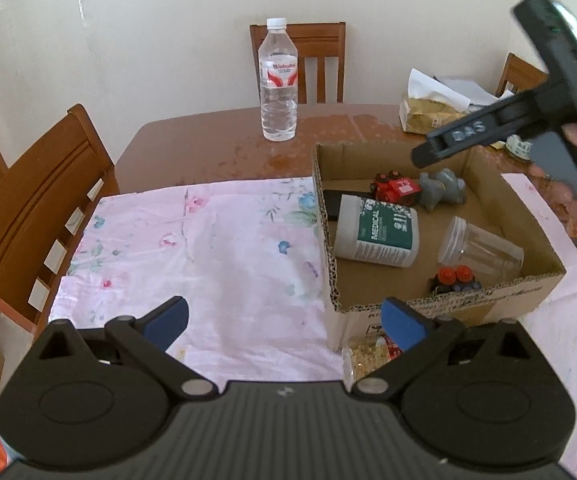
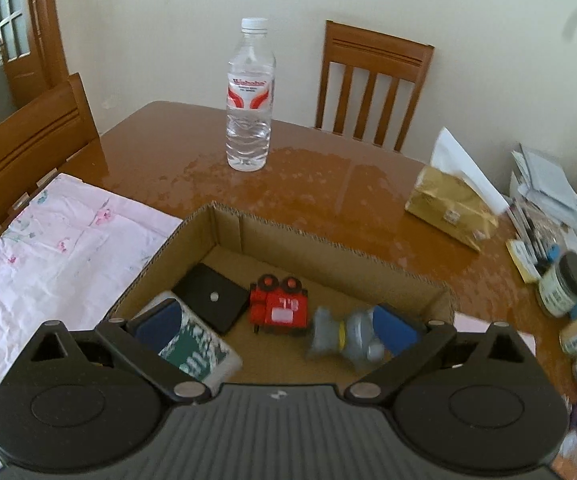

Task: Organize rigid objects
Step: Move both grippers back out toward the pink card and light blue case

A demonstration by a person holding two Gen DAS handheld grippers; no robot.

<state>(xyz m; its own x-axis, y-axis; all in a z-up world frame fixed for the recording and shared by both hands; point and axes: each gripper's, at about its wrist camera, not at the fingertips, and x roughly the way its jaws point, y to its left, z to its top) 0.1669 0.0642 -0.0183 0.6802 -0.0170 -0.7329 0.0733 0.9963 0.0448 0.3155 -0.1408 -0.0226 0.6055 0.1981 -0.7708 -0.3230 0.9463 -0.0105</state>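
Observation:
An open cardboard box (image 1: 536, 280) (image 2: 328, 246) sits on the table. It holds a white and green "Medical" jar (image 1: 376, 236) (image 2: 196, 350) on its side, a red toy truck (image 1: 396, 190) (image 2: 280, 308), a grey figurine (image 1: 442, 192) (image 2: 340, 338), a clear plastic jar (image 1: 480, 250), a black square piece (image 2: 210, 298) and a small red-capped toy (image 1: 454, 280). My left gripper (image 1: 284, 324) is open and empty, low over the pink cloth by the box's near left corner. My right gripper (image 2: 276, 330) is open and empty above the box; its body (image 1: 528, 120) shows in the left wrist view.
A full water bottle (image 1: 278, 80) (image 2: 250, 96) stands on the brown table (image 1: 208, 148) behind the box. A pink floral cloth (image 1: 192, 264) (image 2: 56, 240) covers the near side. A tissue box (image 2: 452, 208), papers and jars (image 2: 564, 288) crowd the right. Wooden chairs (image 1: 36, 208) (image 2: 372, 84) surround the table.

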